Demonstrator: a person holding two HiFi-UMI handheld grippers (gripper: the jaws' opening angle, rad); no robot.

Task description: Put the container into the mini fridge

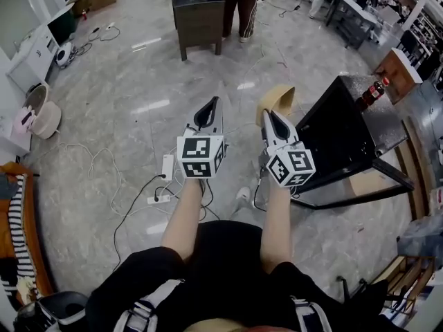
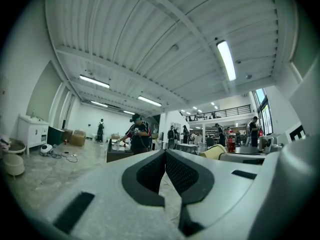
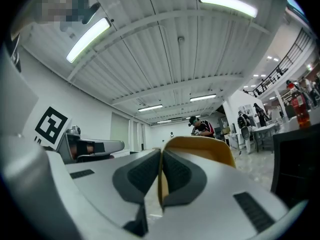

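A tan, beige-rimmed container hangs above the floor, and my right gripper is shut on its thin wall. In the right gripper view the yellow wall stands pinched between the two dark pads. To the left, at about the same height, my left gripper is shut with nothing in it; its tips meet. The black mini fridge stands on the floor just right of the container, with a cola bottle on top. I cannot see into the fridge from here.
Cables and a white power strip lie on the marble floor below the grippers. A dark wooden cabinet with a person behind it stands farther ahead. Shelving and a wooden box crowd the right side.
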